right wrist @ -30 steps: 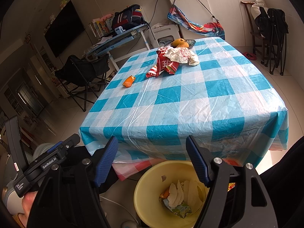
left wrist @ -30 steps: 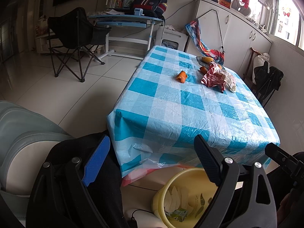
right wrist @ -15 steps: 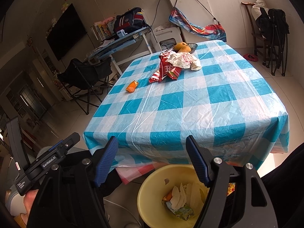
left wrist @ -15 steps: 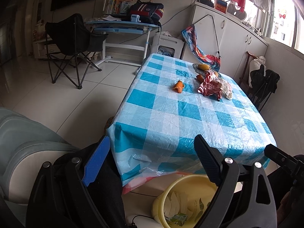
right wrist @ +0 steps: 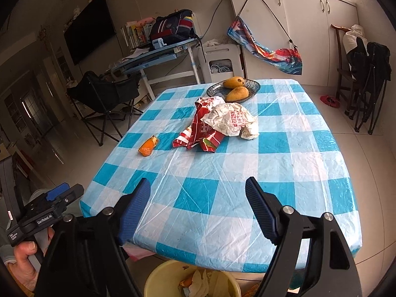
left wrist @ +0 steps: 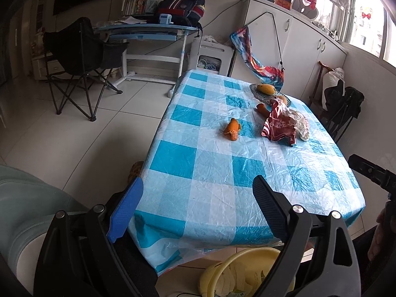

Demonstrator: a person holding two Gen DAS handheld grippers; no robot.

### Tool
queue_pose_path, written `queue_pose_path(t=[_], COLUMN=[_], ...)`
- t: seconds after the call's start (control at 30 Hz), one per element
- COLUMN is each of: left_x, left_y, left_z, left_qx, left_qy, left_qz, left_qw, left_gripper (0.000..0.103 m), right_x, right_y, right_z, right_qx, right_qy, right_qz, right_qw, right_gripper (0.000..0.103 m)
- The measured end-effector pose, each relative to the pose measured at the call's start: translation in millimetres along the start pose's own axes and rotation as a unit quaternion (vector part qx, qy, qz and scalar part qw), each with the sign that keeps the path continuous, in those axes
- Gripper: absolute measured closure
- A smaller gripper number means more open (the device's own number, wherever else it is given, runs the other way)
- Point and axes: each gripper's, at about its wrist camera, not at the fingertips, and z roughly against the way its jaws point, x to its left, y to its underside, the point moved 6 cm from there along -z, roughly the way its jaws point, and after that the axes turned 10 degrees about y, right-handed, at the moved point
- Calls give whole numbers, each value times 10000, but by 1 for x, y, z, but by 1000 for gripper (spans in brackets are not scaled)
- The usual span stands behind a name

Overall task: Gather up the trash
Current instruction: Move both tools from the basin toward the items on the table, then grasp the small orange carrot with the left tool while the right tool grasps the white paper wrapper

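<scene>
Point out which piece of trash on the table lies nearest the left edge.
The orange peel, lying alone on the checked tablecloth. The red wrapper and the white crumpled bag are bunched together nearer the middle.

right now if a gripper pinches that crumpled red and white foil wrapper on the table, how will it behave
The crumpled red and white foil wrapper looks thin and creased, so probably floppy and light. It touches the crumpled white paper bag, which may drag along.
</scene>
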Motion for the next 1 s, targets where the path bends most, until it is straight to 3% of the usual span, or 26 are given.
queue_pose_path(t=[0.2,0.33,0.5,0.63,0.73,0.8,0.83,0.87,0.93,0.97,1.0], left_x=[-2,-3,-14,-22,-26,-28,-30,-31,-35,-37,-39], left_y=[-28,-43,-56,-62,-69,-71,-70,-69,-67,-67,-67], left_z=[-46,-79,-110,-134,-147,-156,-163,-168,-173,-174,-175], left_qx=[194,339,444,627,734,863,967,1077,1140,1151,1122], left_qy=[-16,-34,-19,-90,-185,-235,-229,-181,-133,-61,-25], left_qz=[-110,-158,-322,-507,-567,-657,-692,-720,-843,-891,-916], left_qw=[9997,9993,9985,9967,9955,9938,9926,9914,9898,9893,9895], left_gripper=[16,16,16,17,17,23,31,45,61,74,80], right_x=[-7,2,-9,-8,0,2,1,-3,-19,-27,-34], right_y=[-34,-29,-37,-52,-66,-72,-74,-75,-75,-74,-74], right_z=[-35,-62,-75,-91,-109,-120,-125,-128,-132,-132,-132], right_qx=[127,518,349,370,305,305,332,366,509,545,559], right_qy=[-84,-385,139,374,456,440,375,264,-3,-88,-134], right_qz=[-21,-61,-118,257,611,689,607,421,-159,-407,-570], right_qw=[9999,9979,9992,9983,9966,9962,9969,9981,9986,9976,9967], right_gripper=[27,27,27,26,19,19,21,25,55,59,67])
